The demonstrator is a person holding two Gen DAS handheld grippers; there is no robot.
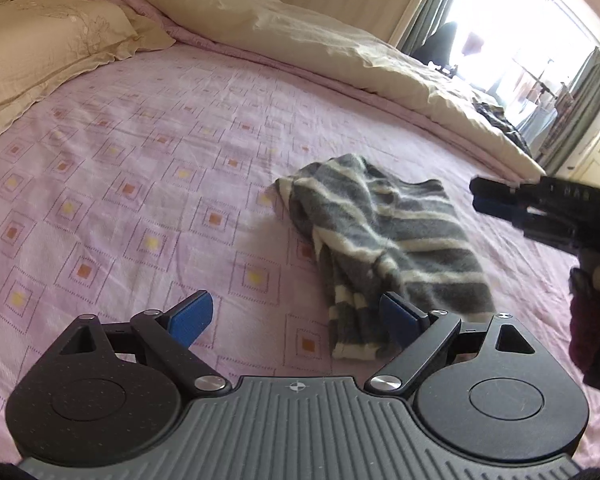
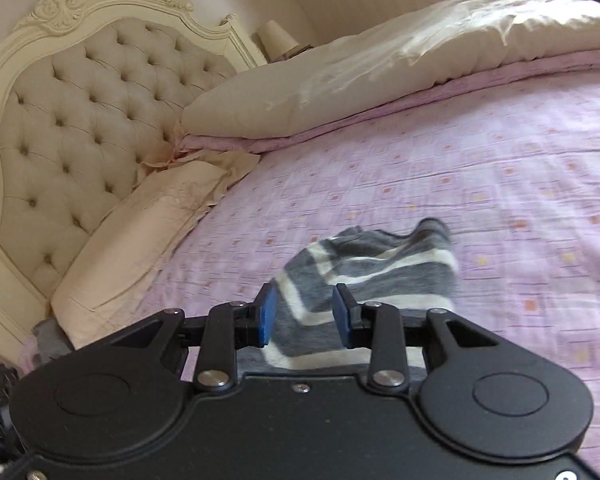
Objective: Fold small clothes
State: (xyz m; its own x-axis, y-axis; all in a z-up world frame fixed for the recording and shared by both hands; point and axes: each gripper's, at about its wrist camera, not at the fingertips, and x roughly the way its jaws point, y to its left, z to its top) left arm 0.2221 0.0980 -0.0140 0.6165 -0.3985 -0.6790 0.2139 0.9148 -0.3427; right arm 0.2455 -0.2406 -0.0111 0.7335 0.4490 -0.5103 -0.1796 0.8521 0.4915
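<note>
Left wrist view: striped grey-and-white garment point(image 1: 384, 236) lies crumpled on the pink bed sheet point(image 1: 140, 160), centre-right of frame. Left hand-held gripper point(image 1: 296, 316) gapes wide, empty. Right hand-held gripper point(image 2: 304, 316) is partly open, pads clear of the cloth behind them.

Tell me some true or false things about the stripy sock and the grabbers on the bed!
1. The striped garment is grey and white. True.
2. It lies on a bare wooden floor. False: it lies on the pink patterned bedsheet.
3. The left gripper has its jaws wide apart and holds nothing. True.
4. The right gripper is pinching the garment tight. False: its blue pads stand apart, clear of the cloth.
5. A tufted cream headboard stands at the end of the bed. True.
6. The beige quilt covers the garment. False: the quilt is bunched along the far side, away from it.
</note>
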